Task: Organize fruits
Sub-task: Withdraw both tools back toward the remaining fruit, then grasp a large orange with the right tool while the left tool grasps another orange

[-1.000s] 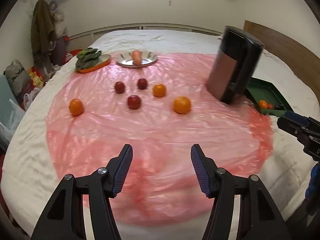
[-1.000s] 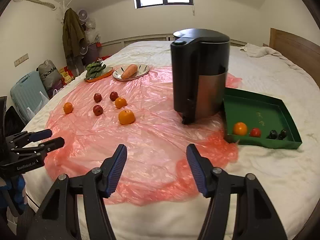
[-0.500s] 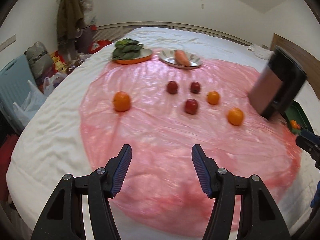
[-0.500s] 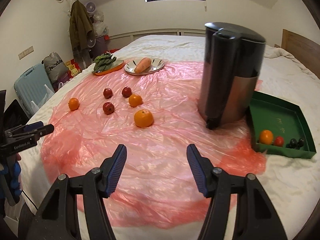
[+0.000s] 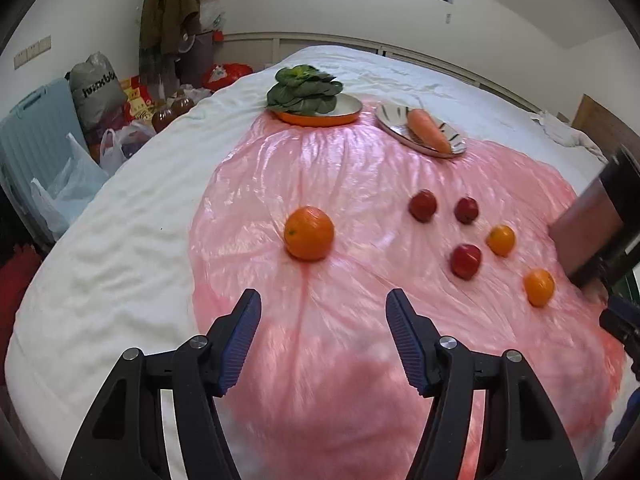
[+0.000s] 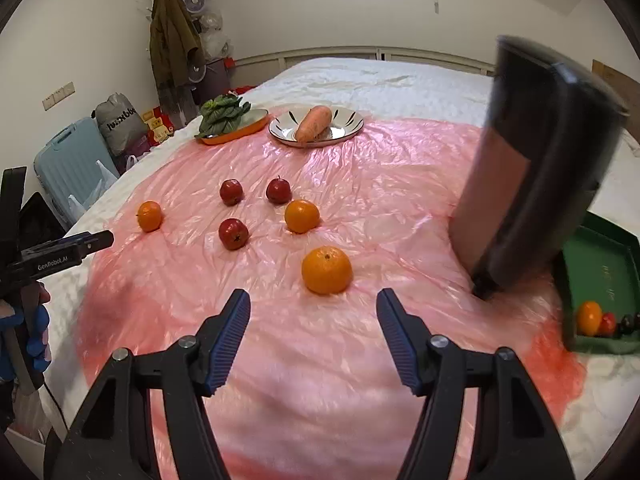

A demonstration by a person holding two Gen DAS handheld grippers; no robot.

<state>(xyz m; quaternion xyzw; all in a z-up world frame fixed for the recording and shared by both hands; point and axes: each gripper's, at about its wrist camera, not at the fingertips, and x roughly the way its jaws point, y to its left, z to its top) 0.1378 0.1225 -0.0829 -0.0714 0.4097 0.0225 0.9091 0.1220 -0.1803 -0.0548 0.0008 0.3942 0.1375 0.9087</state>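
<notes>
Hovering with fingers spread and empty, the left gripper (image 5: 323,336) and right gripper (image 6: 313,332) face six loose fruits on the bed's pink sheet (image 6: 380,208); by my reckoning, only a few sit in the green tray (image 6: 600,276) near the bed's right edge.

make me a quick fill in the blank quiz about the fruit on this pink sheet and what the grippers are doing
1. The number of loose red apples on the pink plastic sheet is ____.
2. The striped plate holds a single ____.
3. Both the left gripper and the right gripper have their jaws ____.
4. The fruit already collected lies in a tray whose colour is ____.

Missing words: three; carrot; open; green
</notes>
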